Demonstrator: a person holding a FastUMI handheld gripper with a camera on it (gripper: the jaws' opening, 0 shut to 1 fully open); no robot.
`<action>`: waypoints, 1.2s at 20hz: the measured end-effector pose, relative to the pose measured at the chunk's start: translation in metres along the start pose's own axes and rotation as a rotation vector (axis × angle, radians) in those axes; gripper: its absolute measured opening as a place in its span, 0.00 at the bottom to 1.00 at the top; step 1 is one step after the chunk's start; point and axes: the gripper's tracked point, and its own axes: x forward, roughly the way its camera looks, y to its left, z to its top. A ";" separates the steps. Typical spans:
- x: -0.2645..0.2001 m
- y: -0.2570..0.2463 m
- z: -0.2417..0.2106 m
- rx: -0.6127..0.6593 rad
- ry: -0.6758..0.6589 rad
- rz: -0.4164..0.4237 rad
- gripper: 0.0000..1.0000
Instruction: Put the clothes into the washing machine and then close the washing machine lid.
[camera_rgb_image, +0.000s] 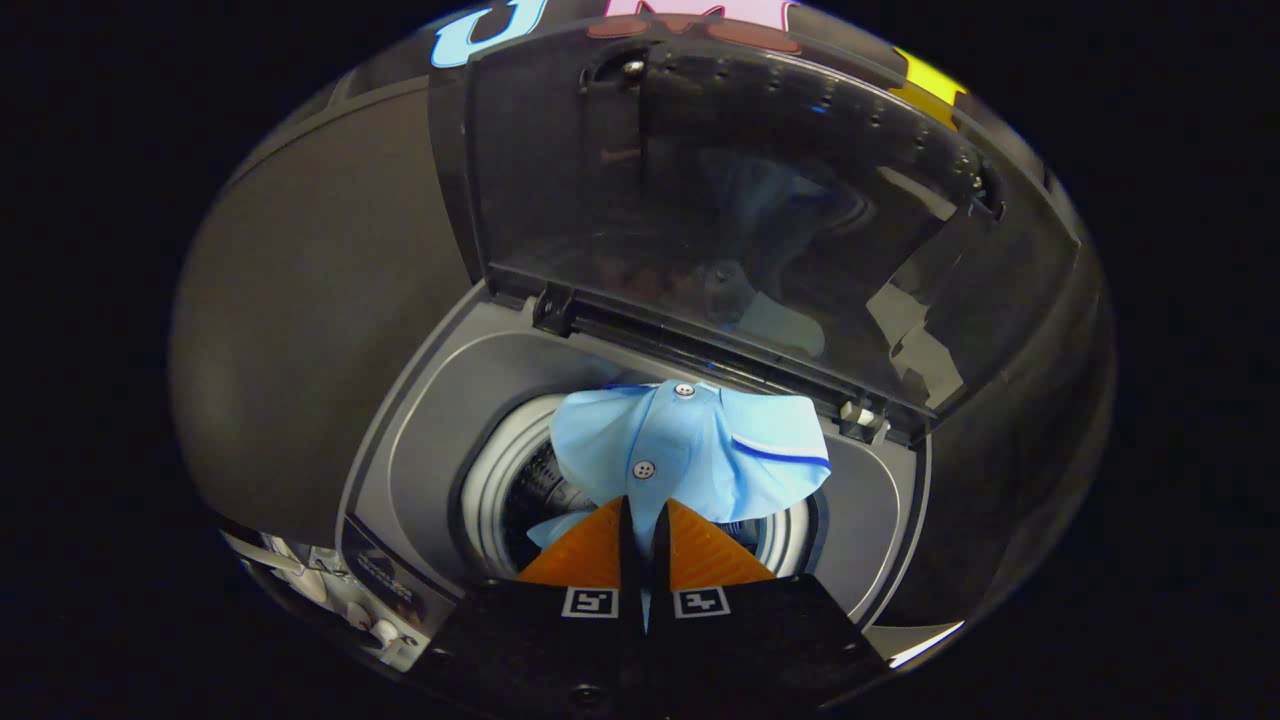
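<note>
the gripper (640, 520) is clamped on one light blue shirt (690, 450), its two fingers pressed together with a fold of the cloth pinched between them. the shirt hangs just ahead of the fingertips, directly over the round drum opening (500, 490) of the washing machine (410, 440), probably so that it falls straight in when let go. two buttons show on its front, and one dark blue stripe edges a flap on the right. the single lid (760, 200) stands raised at the far side, hinged behind the drum, which leaves the mouth free for loading. i judge the drop is the step in hand; the lid is not yet closed. no other garment can be made out in the drum.
</note>
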 end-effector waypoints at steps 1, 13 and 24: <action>0.004 -0.001 -0.002 -0.002 0.004 -0.003 0.05; 0.036 -0.007 -0.036 0.002 0.086 -0.053 0.06; 0.049 0.004 -0.045 0.148 0.142 -0.013 0.06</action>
